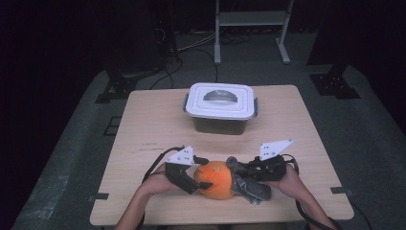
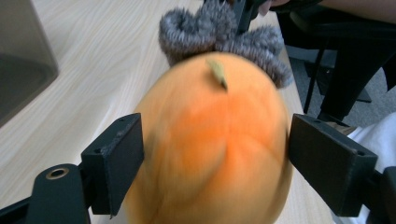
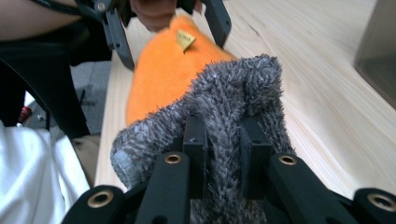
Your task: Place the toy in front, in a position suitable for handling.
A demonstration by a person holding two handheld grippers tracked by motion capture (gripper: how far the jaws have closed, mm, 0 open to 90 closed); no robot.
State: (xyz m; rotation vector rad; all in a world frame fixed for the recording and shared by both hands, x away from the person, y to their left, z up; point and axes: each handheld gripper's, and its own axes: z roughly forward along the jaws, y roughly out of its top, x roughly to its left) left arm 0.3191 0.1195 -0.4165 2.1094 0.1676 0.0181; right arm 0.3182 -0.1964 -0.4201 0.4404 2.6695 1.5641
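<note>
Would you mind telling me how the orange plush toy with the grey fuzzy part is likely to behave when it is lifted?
The orange plush toy looks soft, so it would probably squash rather than slip. Its grey fuzzy part bunches between the right gripper jaws, so it is likely floppy and may sag. Its rounded body could roll on the table.

Orange plush toy [image 1: 216,180] lies on the desk's near edge; fuzzy grey cloth [image 1: 249,184] touches its right side.

Wooden table [image 1: 153,120] — orange plush [image 1: 216,179], lidded box [image 1: 220,106]
</note>
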